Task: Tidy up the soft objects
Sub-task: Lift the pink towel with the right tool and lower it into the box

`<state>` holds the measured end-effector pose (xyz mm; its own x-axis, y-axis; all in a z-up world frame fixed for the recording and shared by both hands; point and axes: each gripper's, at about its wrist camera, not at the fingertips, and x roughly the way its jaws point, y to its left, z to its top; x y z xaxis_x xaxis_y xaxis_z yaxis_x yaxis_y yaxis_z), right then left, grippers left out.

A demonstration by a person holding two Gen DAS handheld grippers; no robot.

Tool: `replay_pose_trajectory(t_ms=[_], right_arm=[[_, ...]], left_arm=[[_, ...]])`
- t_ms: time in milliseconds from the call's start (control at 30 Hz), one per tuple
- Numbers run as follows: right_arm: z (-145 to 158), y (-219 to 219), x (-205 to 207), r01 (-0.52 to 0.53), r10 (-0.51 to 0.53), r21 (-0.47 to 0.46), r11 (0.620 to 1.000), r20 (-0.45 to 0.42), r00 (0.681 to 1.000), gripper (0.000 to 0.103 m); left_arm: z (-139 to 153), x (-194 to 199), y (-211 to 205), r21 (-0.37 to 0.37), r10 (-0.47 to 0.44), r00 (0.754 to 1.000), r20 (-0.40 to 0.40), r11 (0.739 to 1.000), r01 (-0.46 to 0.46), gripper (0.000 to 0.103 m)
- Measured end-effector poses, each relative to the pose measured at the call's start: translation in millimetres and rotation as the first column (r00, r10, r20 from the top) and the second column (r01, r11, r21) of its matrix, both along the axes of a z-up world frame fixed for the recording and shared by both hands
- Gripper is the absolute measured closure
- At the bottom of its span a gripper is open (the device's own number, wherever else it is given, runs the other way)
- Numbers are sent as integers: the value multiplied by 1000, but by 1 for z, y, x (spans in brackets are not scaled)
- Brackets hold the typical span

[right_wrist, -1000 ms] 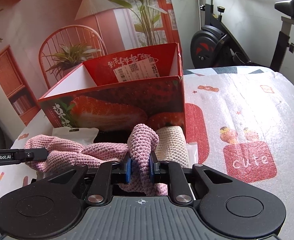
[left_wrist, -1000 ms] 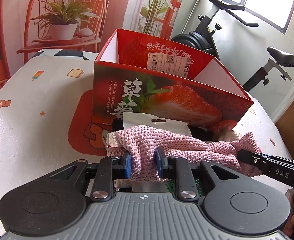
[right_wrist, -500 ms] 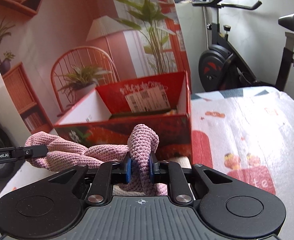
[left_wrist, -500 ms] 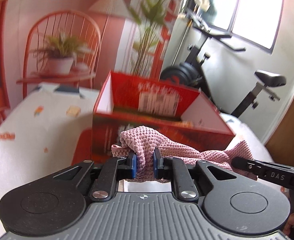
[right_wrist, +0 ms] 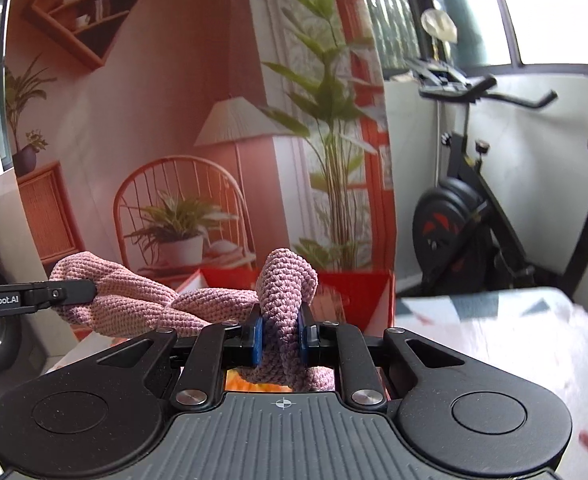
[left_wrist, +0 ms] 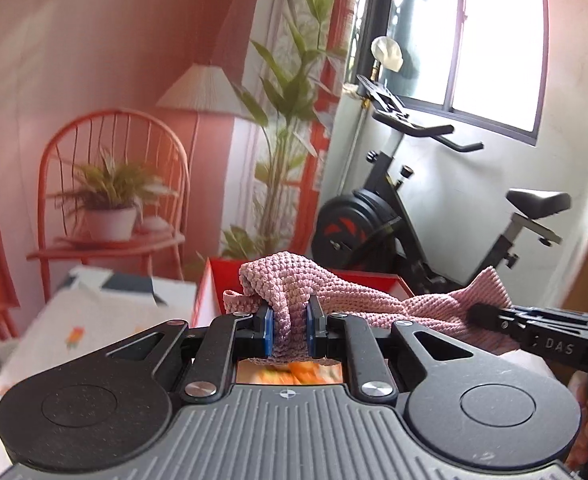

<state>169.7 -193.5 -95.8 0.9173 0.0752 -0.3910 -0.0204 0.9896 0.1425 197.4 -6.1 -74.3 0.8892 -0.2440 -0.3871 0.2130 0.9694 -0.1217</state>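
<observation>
Broadly, a printed backdrop (left_wrist: 134, 80) of a coral room with chair, lamp and plants fills the field from 9 to 12 o'clock in both wrist views. An exercise bike (left_wrist: 414, 216) stands at 2 o'clock in the left view and at 3 o'clock in the right view (right_wrist: 494, 220). Below lies the table (right_wrist: 494, 340), under a pale patterned cover, seen at 4 o'clock on the right and at 8 o'clock (left_wrist: 94, 320) on the left. A red box (right_wrist: 354, 292) sits at centre, mostly hidden; only its rim shows in the left view (left_wrist: 378, 280). The pink knitted cloth (left_wrist: 334, 300) hangs in the air above the box, stretched between both tools. The left claw (left_wrist: 288, 330) is pressed together on one bunched end of the cloth; the right claw (right_wrist: 280, 340) pinches the other end (right_wrist: 286, 300). Each view shows the other tool's tip: the right claw at 3 o'clock (left_wrist: 490, 316), the left claw at 9 o'clock (right_wrist: 74, 292).
</observation>
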Motion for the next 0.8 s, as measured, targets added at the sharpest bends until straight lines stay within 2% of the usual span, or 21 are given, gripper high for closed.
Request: replay_pose_trajectory(t_ms=[167,267,400,567,800], right_arm=[[7,-6,44,-11,11,-27,1000,16,1000,88],[-6,-14,69,8,-8,1,1000,-36,999,88],[-34,-18,89,31,-28,21,999,-123,992,88],[-61,-14,101,12,-6,27,1000,-199,980,88],[-84,-5,113,-16,16,4,1000,-293,956,88]], left_arm=[[7,39,-3,3,1,1000,-27,1000,-1,87],[-1,62,-4,6,-15,996,-89,1000,16,87],[-24,85,-10,60,-17,985,-174,998,28,87],[-51,107,-13,107,-15,960,-280,993,47,86],[-82,121,-7,131,-16,910,-414,988,77,86]])
